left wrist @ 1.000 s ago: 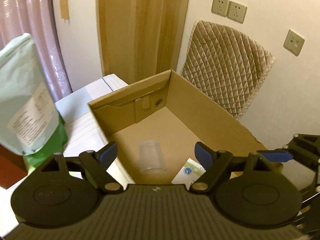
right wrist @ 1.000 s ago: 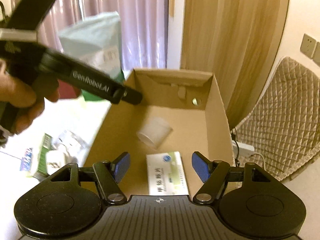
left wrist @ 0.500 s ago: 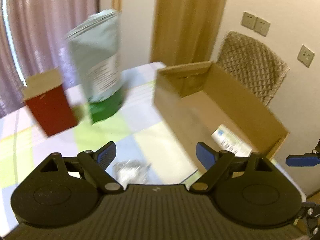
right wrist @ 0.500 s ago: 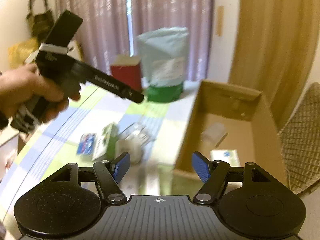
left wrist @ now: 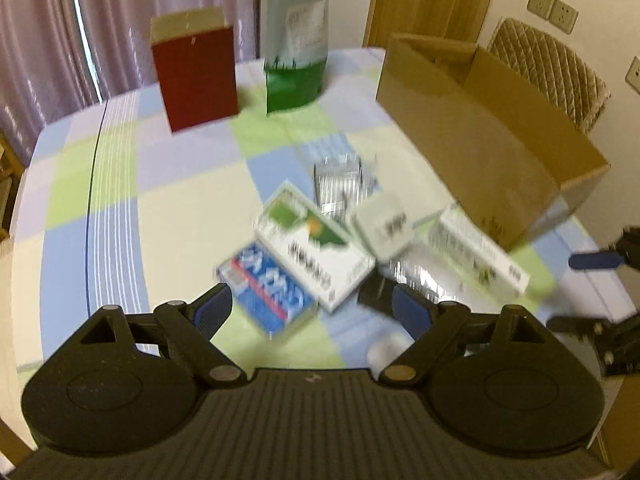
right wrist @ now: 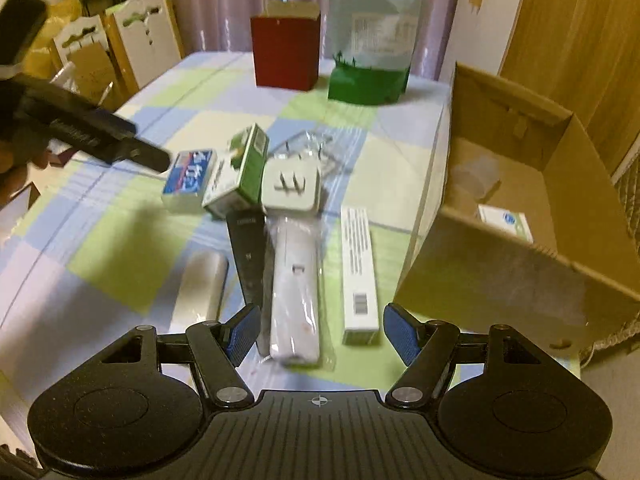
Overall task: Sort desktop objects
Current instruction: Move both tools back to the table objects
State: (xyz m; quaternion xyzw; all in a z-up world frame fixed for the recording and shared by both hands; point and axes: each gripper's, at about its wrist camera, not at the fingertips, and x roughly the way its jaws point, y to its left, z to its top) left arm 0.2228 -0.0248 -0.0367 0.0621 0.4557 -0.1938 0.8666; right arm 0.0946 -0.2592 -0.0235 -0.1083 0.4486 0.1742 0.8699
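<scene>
Right wrist view shows your left gripper (right wrist: 160, 160) wide apart and empty over the blue box (right wrist: 188, 178). Your right gripper (right wrist: 320, 332) gapes empty above the white bagged thing (right wrist: 294, 280). Farthest right sits the cardboard box (right wrist: 520, 264).

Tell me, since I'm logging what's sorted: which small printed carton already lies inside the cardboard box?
The white carton with the blue round logo, on the floor of the cardboard box. The blue carton, green carton and long white carton lie on the tablecloth.

Motion blur: blue box (left wrist: 267, 289) lettering unreadable; green pouch (right wrist: 374, 36) top cropped.
</scene>
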